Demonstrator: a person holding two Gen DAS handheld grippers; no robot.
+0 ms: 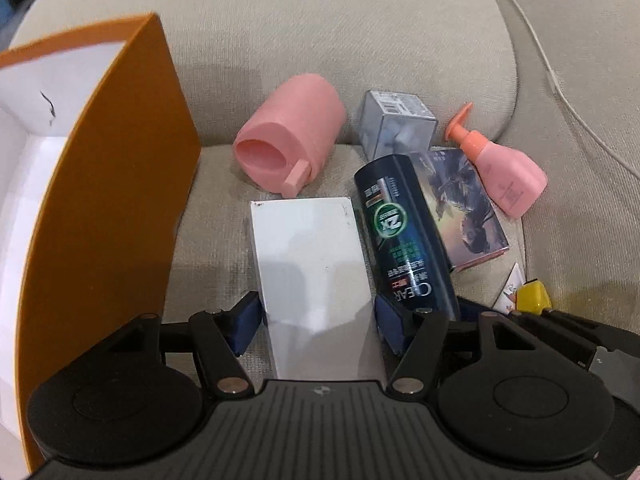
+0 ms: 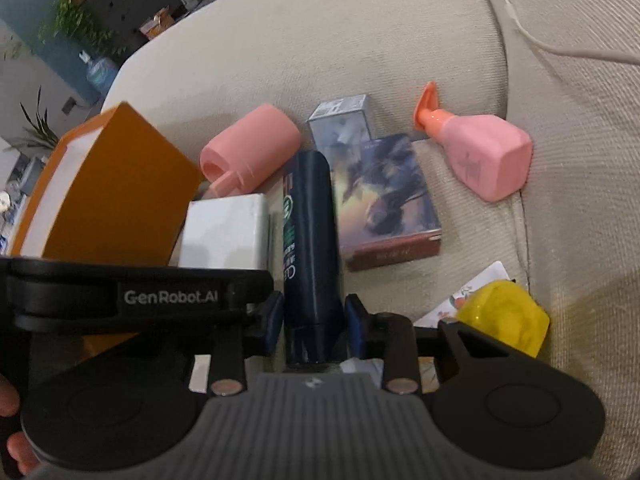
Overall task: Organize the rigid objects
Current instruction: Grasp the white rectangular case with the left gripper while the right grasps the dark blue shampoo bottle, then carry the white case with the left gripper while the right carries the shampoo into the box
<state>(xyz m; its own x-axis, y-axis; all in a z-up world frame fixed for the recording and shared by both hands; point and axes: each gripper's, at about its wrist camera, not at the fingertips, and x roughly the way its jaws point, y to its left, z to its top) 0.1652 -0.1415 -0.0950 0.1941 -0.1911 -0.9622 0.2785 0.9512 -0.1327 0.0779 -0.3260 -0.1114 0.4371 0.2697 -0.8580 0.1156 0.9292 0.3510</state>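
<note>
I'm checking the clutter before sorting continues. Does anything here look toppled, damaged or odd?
Nothing looks spilled or broken. The dark shampoo bottle, pink pump bottle and pink cylinder all lie on their sides on the sofa cushion. The shampoo bottle leans partly across the illustrated box.

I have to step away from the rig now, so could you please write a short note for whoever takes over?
Left gripper: jaws astride the white box, pads at its sides; firm grip unclear.
Right gripper: jaws open around the dark shampoo bottle, gaps visible.
On the sofa cushion: pink cup, silver box, picture box, pink pump bottle, yellow item.
Orange bin: visible interior bare.
Done: nothing visibly packed. Left: everything.
</note>
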